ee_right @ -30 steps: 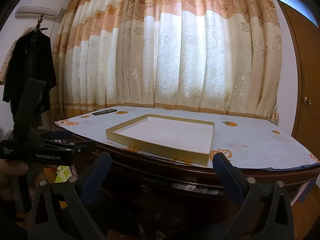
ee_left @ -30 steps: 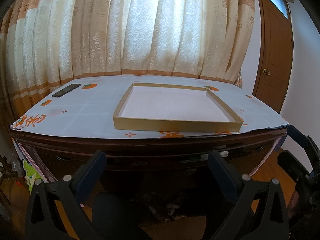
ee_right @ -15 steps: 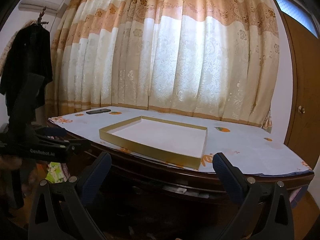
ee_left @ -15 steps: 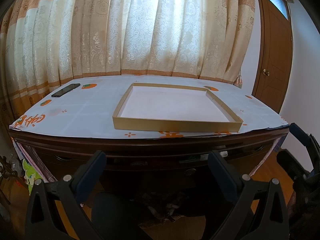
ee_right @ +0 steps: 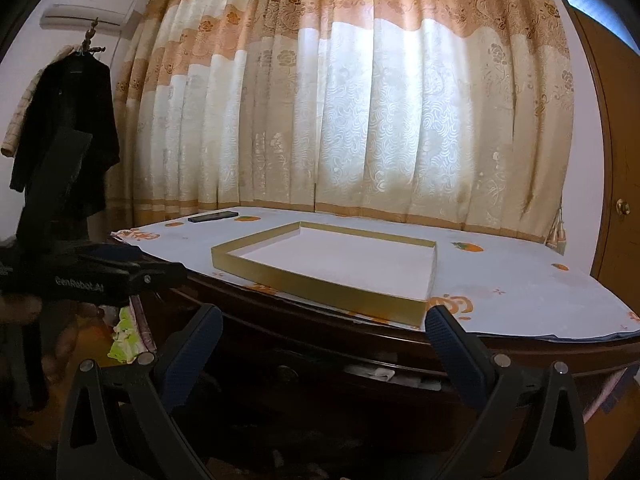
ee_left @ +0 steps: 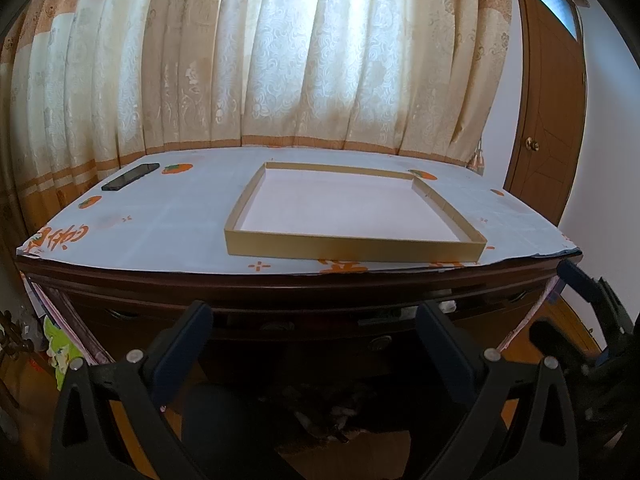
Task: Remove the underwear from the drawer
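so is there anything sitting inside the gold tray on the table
No, the gold tray shows only its bare white floor in the left wrist view, and the black phone lies apart from it on the tablecloth.
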Motion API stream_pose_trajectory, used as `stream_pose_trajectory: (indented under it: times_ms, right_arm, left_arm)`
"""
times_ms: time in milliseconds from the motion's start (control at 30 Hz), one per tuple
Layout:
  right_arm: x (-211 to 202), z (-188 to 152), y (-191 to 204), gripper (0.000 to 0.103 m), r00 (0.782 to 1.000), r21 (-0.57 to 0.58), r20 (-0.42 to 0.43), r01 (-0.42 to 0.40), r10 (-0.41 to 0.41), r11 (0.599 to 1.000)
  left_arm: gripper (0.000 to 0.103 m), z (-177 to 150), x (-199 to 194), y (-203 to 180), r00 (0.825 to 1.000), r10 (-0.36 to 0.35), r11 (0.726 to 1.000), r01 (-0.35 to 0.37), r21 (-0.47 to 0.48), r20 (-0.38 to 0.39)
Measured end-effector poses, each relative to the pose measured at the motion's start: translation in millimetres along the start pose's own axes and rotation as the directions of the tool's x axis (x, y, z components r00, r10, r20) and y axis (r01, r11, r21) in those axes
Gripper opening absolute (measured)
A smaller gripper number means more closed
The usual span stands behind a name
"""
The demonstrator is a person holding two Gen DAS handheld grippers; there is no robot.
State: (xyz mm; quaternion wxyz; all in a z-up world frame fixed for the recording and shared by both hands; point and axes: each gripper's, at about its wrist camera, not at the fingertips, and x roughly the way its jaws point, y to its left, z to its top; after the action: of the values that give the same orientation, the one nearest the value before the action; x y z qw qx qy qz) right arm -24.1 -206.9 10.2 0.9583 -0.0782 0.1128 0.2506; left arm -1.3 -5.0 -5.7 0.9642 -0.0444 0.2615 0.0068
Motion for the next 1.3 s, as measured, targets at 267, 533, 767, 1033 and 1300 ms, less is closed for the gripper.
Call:
stream_pose_trajectory:
  times_ms: [267,533,767,1033,1300]
  right_arm:
    - [3.7,-11.7,-0.6,0.103,0.998,-0.037,0.057,0.038,-0.036,0.999]
    - [14.3,-27.4,-4.5,0.103,0.985,-0.125,0.17,0.052,-0.03,0.991]
    - [42.5,-46.2,-13.2,0.103,0.977,-0.177,0.21,0.075,-0.037,0.981]
    - [64.9,-53.3,-18.3,0.103,0.976,-0.235,0.215,0.083,-0.032,0.969]
    - [78.3,-58.3,-24.7,0.102,0.975,-0.237,0.218,0.086,-0.033,0.968]
  left_arm:
    - [0.103,-1.4,3.6,-0.5,1.0,0.0,1.0,0.0,0.001,-0.011]
    - [0.103,-3.9,8.8,0.2,1.0,0.001,1.0,-0.001,-0.002,-0.03]
    - [0.103,-6.2,13.4,0.6,0.999,0.002,1.0,-0.003,-0.006,-0.047]
    - [0.103,-9.4,19.1,-1.7,0.998,0.003,1.0,-0.002,0.001,-0.065]
    - [0.103,-9.4,19.8,-3.0,0.997,0.004,1.0,-0.004,0.003,-0.071]
